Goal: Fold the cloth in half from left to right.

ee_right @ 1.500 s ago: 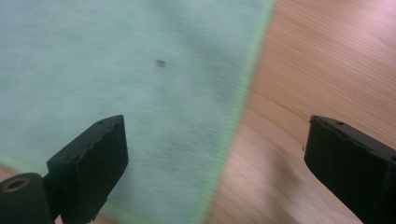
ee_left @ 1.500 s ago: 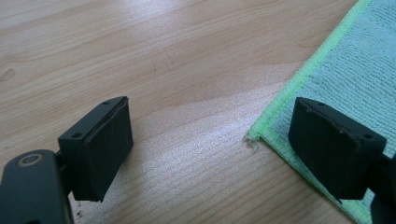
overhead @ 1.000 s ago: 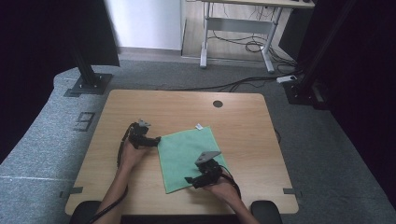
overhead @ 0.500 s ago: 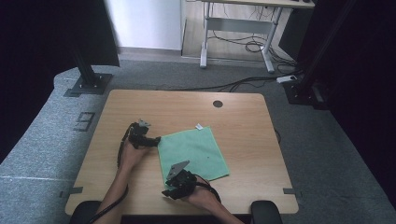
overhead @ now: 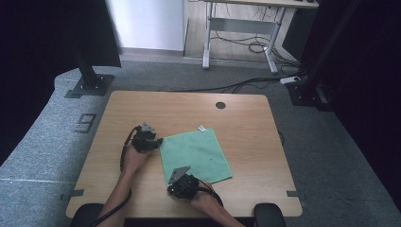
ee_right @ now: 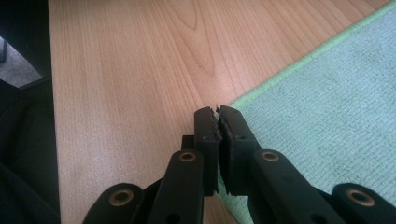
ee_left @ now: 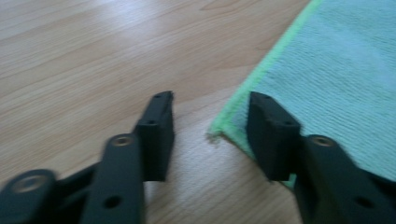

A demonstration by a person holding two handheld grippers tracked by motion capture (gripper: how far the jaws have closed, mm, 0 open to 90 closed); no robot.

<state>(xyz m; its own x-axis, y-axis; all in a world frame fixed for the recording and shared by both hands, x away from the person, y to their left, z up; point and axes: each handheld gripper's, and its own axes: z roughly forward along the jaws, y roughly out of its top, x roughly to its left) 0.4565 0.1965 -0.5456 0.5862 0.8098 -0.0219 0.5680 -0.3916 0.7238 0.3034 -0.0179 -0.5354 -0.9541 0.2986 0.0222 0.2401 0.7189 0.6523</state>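
While the cloth (overhead: 195, 156) lies flat on the tabletop (overhead: 236, 113) as it did a second ago, the right tongs (overhead: 176, 185) have changed place: they stood at the cloth's near right part then, and now sit at its near left corner, close to the tabletop's front edge. Their jaws have just been closing, and in the right gripper view the right tongs (ee_right: 217, 112) are pinched together on the cloth (ee_right: 327, 116) at that corner, its pale green hem caught between the pads.

The left tongs (overhead: 158, 140) rest where they were, at the cloth's far left corner. Their jaws have just been closing too, from wide to partway. In the left gripper view the left tongs (ee_left: 210, 109) stand with a clear gap: one jaw on bare wood, the other over the cloth (ee_left: 336, 79), with the frayed corner lying between them. The pads do not press on it, so nothing is gripped on this side.

The cloth itself sits near the middle of the tabletop, turned a little askew, its small white tag (overhead: 202, 127) at the far edge. Both forearms come in from the front edge.
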